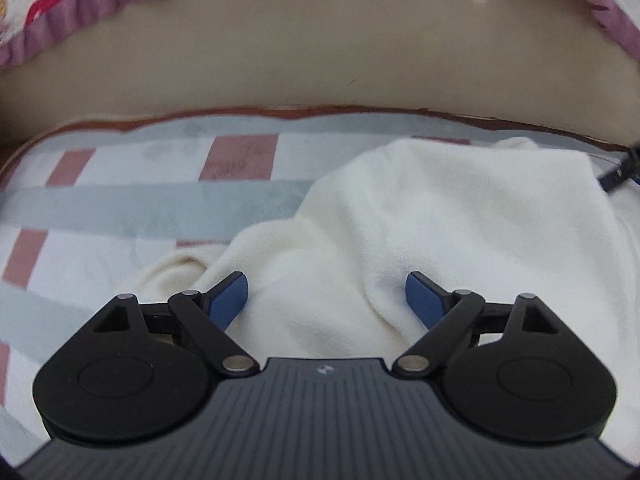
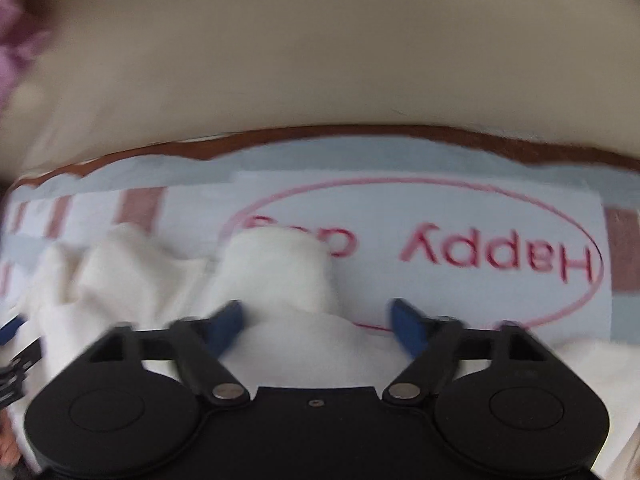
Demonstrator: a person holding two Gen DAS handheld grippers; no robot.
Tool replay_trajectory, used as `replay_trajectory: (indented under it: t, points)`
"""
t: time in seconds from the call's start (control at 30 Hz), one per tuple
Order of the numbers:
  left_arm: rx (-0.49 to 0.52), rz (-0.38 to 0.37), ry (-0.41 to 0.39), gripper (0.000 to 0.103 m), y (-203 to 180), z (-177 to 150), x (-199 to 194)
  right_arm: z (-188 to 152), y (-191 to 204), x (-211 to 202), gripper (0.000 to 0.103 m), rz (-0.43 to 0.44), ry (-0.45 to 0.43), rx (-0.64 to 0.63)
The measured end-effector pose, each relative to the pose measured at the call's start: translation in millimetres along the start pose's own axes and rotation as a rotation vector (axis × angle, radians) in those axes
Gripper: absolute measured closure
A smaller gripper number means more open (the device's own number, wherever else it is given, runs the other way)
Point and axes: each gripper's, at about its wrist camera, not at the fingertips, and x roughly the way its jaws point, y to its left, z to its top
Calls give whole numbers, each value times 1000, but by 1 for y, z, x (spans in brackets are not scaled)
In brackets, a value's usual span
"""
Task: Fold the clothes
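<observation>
A cream fleece garment [image 1: 420, 224] lies rumpled on a striped bed cover [image 1: 120, 208]. My left gripper [image 1: 326, 300] is open just above the garment, its blue pads [image 1: 230, 300] spread over a raised fold. In the right wrist view, which is blurred, the same garment [image 2: 276, 272] bunches up between the open fingers of my right gripper [image 2: 320, 324], and nothing is gripped. The right gripper's tip [image 1: 620, 172] shows at the far right of the left wrist view.
The bed cover [image 2: 460, 216] carries a red oval print reading "Happy day". A brown edge [image 1: 320, 114] borders the cover, with a beige wall [image 1: 320, 60] behind. A purple-frilled quilt [image 1: 80, 12] hangs at the top of the left wrist view.
</observation>
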Motion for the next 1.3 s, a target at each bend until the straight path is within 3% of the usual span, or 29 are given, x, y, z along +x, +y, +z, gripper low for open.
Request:
replay_trajectory:
  t: [0.03, 0.07, 0.1, 0.13, 0.17, 0.23, 0.33, 0.5, 0.6, 0.73, 0.8, 0.87, 0.93, 1.03, 1.13, 1.2, 1.3]
  points:
    - [18, 4, 0, 15, -4, -2, 1, -8, 0, -1, 16, 9, -33, -3]
    - [37, 9, 1, 15, -8, -4, 2, -16, 2, -5, 40, 16, -67, -21]
    - [55, 13, 1, 22, -12, -6, 3, -23, 8, -12, 57, 21, -104, -59]
    - [72, 13, -13, 62, -15, -8, 0, -30, 13, -19, 66, 27, -141, -96]
    - [77, 9, -37, 85, -16, -8, -5, -37, 17, -28, 73, 19, -172, -114]
    - [82, 13, -102, 101, -18, -5, -19, -49, 18, -56, 77, 25, -236, -44]
    - [90, 26, -208, 101, -17, 3, -39, -69, 19, -102, 82, -24, -388, -53]
    - [76, 53, -231, 100, -12, 8, -47, -80, 14, -155, 84, -150, -590, -33]
    - [67, 69, -245, 100, -9, 12, -51, -71, 9, -159, 84, -297, -650, -34]
    - [59, 96, -247, 99, -3, 16, -57, -54, 2, -113, 83, -547, -584, -133]
    - [51, 104, -216, 98, 8, 17, -62, -52, -3, -87, 79, -590, -518, -161]
    - [19, 72, -195, 91, 22, 14, -73, -54, -4, -77, 65, -615, -499, -128]
    - [-10, 40, -179, 69, 34, -1, -86, -58, 0, -81, 58, -639, -494, -72]
    - [-9, 64, -143, 56, 47, -25, -98, -69, 21, -110, 55, -570, -546, -69]
    - [-37, 88, -99, 54, 62, -38, -99, -84, 49, -135, 40, -446, -578, -144]
    - [-59, 89, -82, 56, 69, -40, -98, -94, 69, -150, 40, -357, -594, -203]
    - [-36, 83, -83, 54, 69, -38, -99, -108, 98, -147, 40, -129, -511, -238]
